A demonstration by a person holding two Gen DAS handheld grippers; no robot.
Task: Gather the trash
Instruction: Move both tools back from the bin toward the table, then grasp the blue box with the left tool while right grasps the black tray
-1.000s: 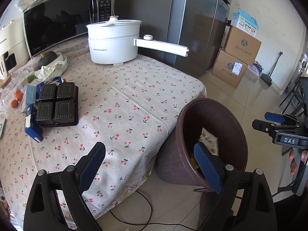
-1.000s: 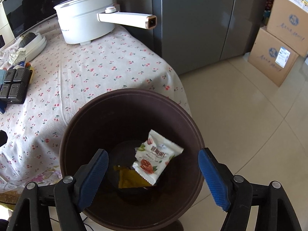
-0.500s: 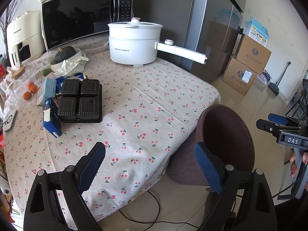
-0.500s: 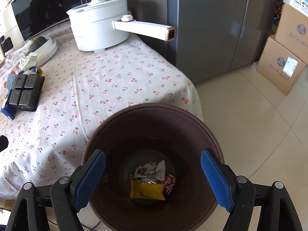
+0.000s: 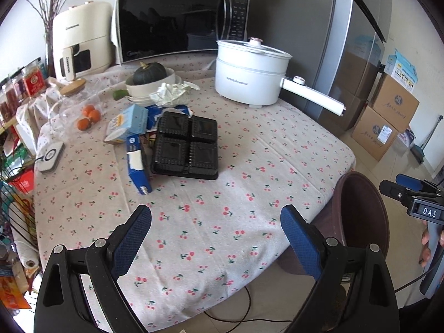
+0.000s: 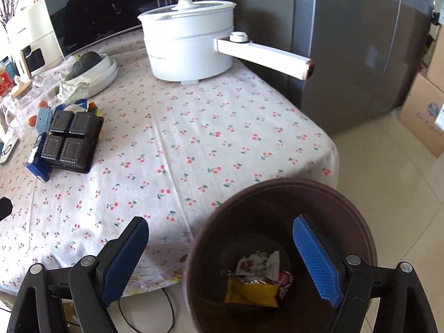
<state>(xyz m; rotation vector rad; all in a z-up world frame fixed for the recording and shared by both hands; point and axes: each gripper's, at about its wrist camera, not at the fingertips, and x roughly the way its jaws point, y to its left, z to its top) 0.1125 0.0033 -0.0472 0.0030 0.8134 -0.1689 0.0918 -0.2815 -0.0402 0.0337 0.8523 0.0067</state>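
Observation:
A dark brown trash bin [image 6: 280, 194] stands on the floor at the table's near corner; several snack wrappers [image 6: 258, 277] lie at its bottom. It also shows at the right of the left wrist view [image 5: 360, 211]. My right gripper [image 6: 220, 252] is open and empty, above the bin's left rim. My left gripper [image 5: 216, 236] is open and empty, above the table's front edge. On the table lie a black four-cell plastic tray [image 5: 187, 145], a blue carton [image 5: 137, 163], a light blue box [image 5: 127, 123] and crumpled paper [image 5: 172, 93].
The table [image 5: 249, 172] has a cherry-print cloth. A white electric pot [image 5: 249, 72] with a long handle, a microwave [image 5: 180, 22], a bowl with a squash [image 5: 151, 79], oranges [image 5: 88, 116] and jars stand at the back. Fridge and cardboard boxes [image 5: 385, 127] at right.
Both grippers have swung left and up from the bin toward the table. The white wrapper has dropped from mid-bin to the bottom. More of the table now shows.

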